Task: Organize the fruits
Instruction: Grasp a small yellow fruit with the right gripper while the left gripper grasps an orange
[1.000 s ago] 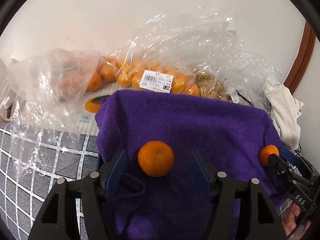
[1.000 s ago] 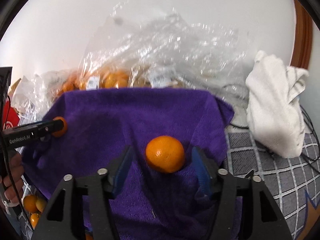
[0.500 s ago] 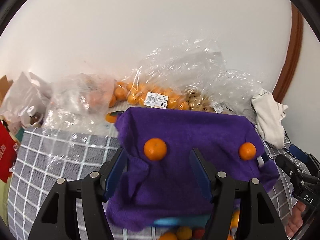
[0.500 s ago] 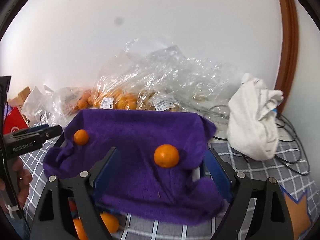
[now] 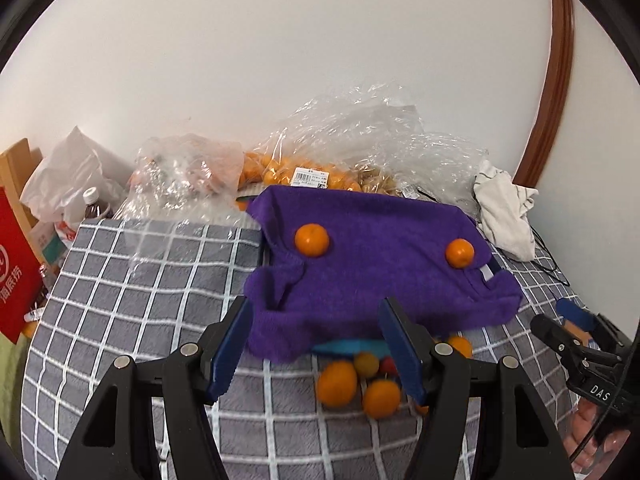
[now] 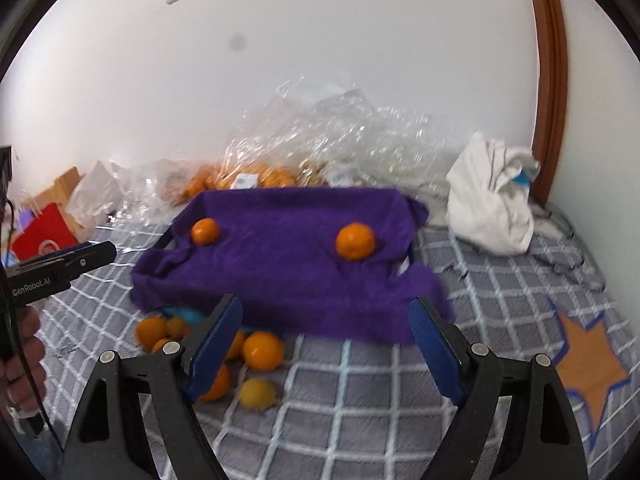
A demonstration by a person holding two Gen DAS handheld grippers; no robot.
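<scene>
Orange fruits [image 6: 262, 351] look small, round and roll easily — squeeze gently around the middle. Left gripper [image 5: 316, 346] and right gripper [image 6: 326, 344] gape, empty — right's jaws just widened.

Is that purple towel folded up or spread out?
Spread out. The purple towel is draped open over a tray-like frame whose dark edge peeks out at the sides, its front hem hanging loose, with two oranges resting on top.

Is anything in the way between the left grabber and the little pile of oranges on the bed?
Nothing visible stands in the way. The left gripper is open and empty, and the loose oranges lie on the checked bedspread right in front of its fingers. The purple towel lies just behind the pile, overhanging its far edge.
</scene>
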